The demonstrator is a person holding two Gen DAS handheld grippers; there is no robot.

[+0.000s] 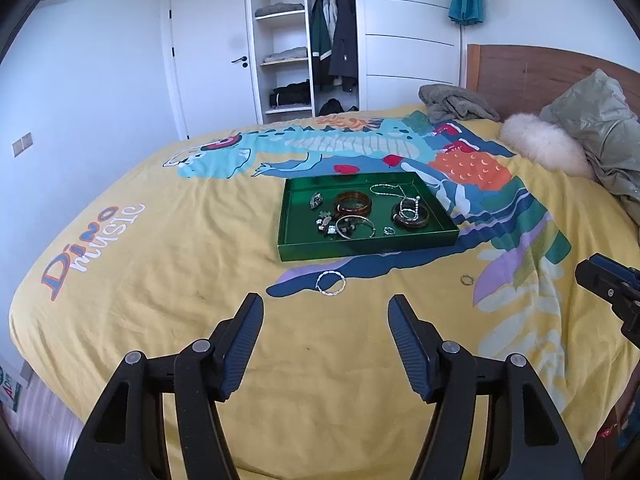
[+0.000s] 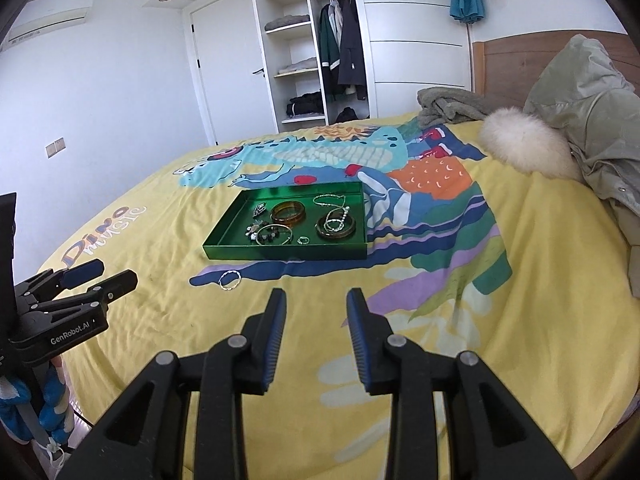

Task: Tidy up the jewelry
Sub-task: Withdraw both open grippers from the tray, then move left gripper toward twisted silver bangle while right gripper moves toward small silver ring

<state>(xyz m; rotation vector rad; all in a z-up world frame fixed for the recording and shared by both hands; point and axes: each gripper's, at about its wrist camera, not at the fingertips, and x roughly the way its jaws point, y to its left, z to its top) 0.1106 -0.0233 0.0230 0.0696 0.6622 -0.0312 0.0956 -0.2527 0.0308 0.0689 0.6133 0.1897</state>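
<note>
Left gripper jaws wide apart, nothing between them, hovering over the bedspread on the near side of the tray. Right gripper jaws part open, narrower gap, also empty, also near side of the tray.

Green tray: shallow rectangular box, glossy, low walls, lying flat on the bedspread. Inside it:
- amber-brown bangle, thick, translucent, mid-tray
- second dark brown bangle, right part of the tray, with a silver bead chain draped over it and trailing to the far wall
- thin silver hoop bangle, by the near wall
- small ring, near wall, between the hoop and the dark bangle
- cluster of small dark pieces, left of the hoop; too small to identify
- small metallic piece, left of the amber bangle; cannot tell what

Outside the tray:
- twisted silver bracelet, on the bedspread just in front of the tray's near wall, between the tray and the left gripper
- small gold-tone ring, on the bedspread off the tray's near right corner, well apart from it

Nothing lies between either gripper and the loose pieces.

Around: bedspread is yellow cotton, lightly wrinkled, cartoon dinosaur print. Beyond the tray's far right: grey fleece garment, white fluffy fur trim, olive padded jacket, wooden headboard. Beyond the far side: open white wardrobe with folded clothes and hanging coats.
</note>
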